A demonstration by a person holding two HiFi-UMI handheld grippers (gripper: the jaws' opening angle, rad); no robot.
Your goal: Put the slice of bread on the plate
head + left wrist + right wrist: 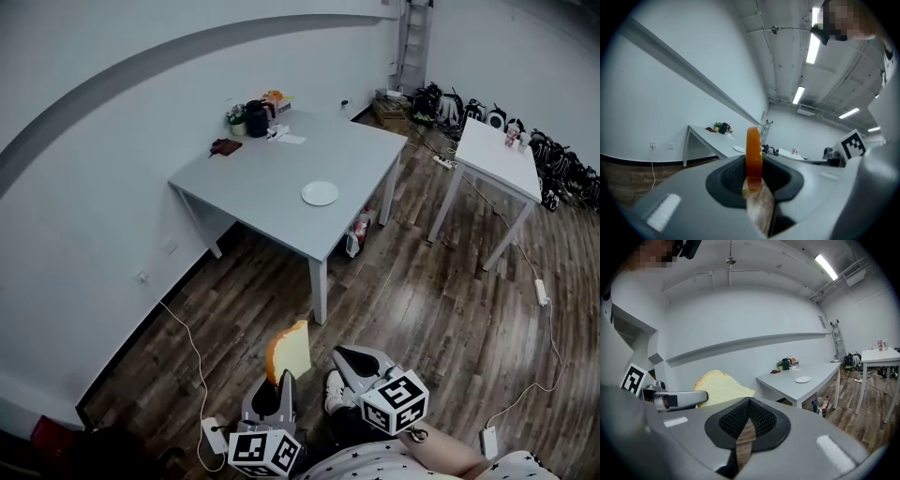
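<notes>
A slice of bread [291,351] with an orange-brown crust stands upright between the jaws of my left gripper [283,379], which is shut on its lower edge. In the left gripper view the bread [753,152] shows edge-on. The white plate [320,193] lies far ahead near the front right edge of the grey table [272,173]; it is a small disc [738,149] in that view. My right gripper [349,360] hovers just right of the bread, shut with nothing in it. From the right gripper view the bread [719,387] and left gripper [679,399] sit at the left, the plate [803,379] further off.
A black jug [256,118], a dark flat object [225,146] and papers sit at the grey table's far corner. Bottles [359,230] stand under it. A small white table [502,155] is at the right, gear lines the far wall, and cables cross the wooden floor.
</notes>
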